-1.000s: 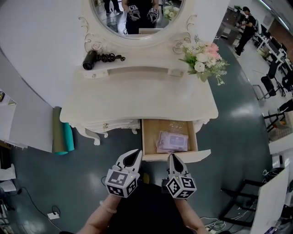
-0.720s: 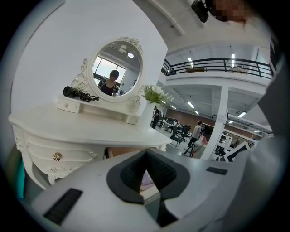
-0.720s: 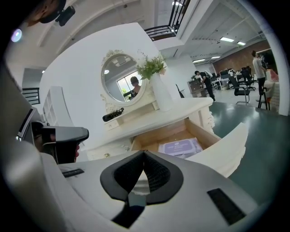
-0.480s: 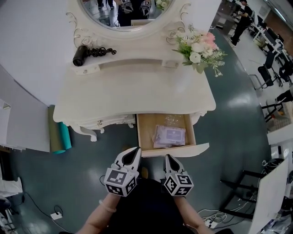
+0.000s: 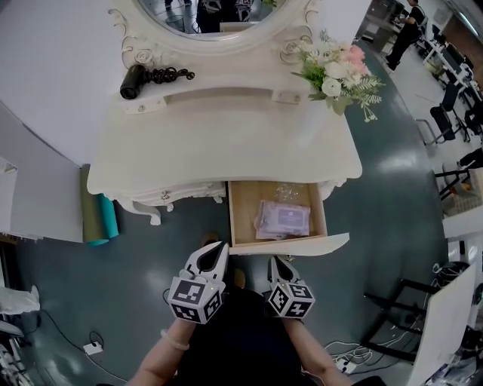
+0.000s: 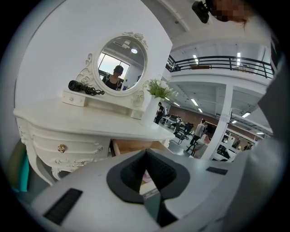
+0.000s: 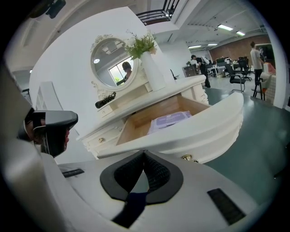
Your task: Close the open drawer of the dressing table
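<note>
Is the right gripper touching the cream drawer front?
Cannot tell. In both head and right gripper views the right gripper sits right at the open drawer's cream front; neither shows contact or gap plainly.

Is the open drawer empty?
No, a purple packet lies on the wooden bottom of the drawer.

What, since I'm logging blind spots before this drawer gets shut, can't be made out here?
Mirror: cut off by the head view's top edge.
Purple packet in the drawer: print too small in every view.
Drawer knob: seen only in the right gripper view; the drawer front hides it from the head view.
</note>
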`<state>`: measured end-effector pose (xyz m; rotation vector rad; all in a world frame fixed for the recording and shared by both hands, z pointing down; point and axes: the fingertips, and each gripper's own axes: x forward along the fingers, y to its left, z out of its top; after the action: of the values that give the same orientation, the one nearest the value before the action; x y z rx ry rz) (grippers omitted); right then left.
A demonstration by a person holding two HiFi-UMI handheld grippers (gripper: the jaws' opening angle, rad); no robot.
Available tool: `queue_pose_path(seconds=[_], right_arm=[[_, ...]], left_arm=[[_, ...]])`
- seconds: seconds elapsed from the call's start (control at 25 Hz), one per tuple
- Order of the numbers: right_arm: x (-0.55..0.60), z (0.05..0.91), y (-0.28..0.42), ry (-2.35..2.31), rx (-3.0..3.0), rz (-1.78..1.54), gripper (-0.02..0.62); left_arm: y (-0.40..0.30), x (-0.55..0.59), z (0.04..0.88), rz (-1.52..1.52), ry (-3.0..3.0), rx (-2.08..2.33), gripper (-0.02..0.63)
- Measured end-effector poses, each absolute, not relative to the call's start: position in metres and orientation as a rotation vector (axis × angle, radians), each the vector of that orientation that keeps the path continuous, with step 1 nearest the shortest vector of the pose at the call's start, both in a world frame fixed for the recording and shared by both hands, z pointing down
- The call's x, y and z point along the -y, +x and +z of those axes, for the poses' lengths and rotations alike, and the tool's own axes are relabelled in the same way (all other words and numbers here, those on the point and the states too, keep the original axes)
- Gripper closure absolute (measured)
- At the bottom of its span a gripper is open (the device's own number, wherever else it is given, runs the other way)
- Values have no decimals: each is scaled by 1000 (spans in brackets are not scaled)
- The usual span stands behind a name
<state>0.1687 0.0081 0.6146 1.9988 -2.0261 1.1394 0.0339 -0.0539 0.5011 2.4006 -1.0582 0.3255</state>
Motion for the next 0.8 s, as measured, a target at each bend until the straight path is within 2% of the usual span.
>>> queue_pose_path(seconds=[0.8], right_arm=[[2, 633, 171, 2020, 1962, 1183, 597]], left_arm=[[4, 54, 510, 335, 2352, 1115, 577]])
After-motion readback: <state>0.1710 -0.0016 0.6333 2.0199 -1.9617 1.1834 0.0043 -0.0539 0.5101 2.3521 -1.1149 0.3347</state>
